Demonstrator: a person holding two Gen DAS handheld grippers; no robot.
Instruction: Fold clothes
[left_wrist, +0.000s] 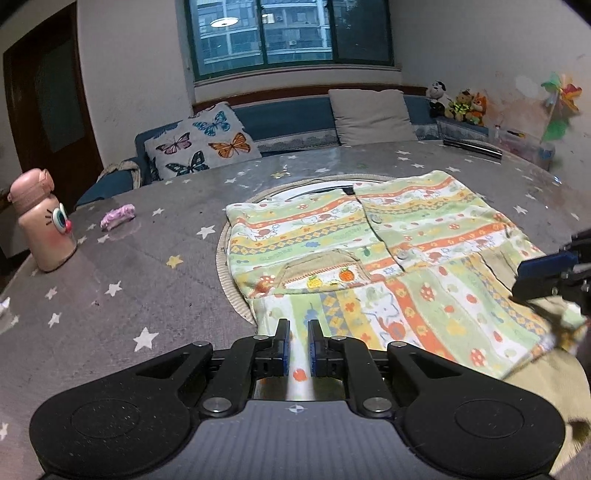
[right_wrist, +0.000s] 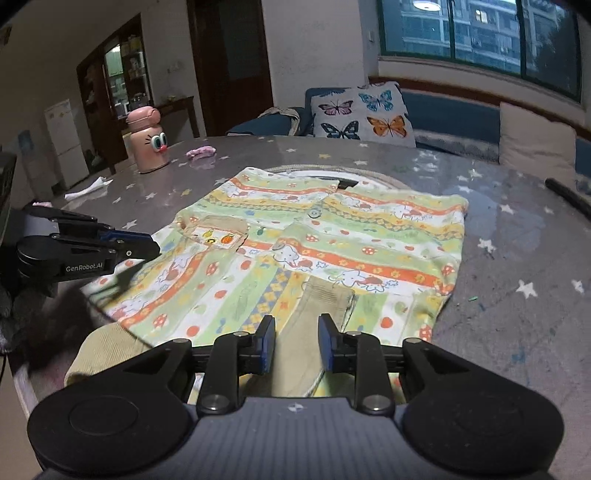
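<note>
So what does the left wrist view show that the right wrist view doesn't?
Only the left wrist view shows the stuffed toys on the bench by the wall and the pinwheel at the far right. Only the right wrist view shows the white fridge and the crumpled white paper on the table. Both show the patterned shirt lying buttoned on the table, the pink bottle, the butterfly pillow and the window. Each view also catches the other gripper: right gripper, left gripper.
</note>
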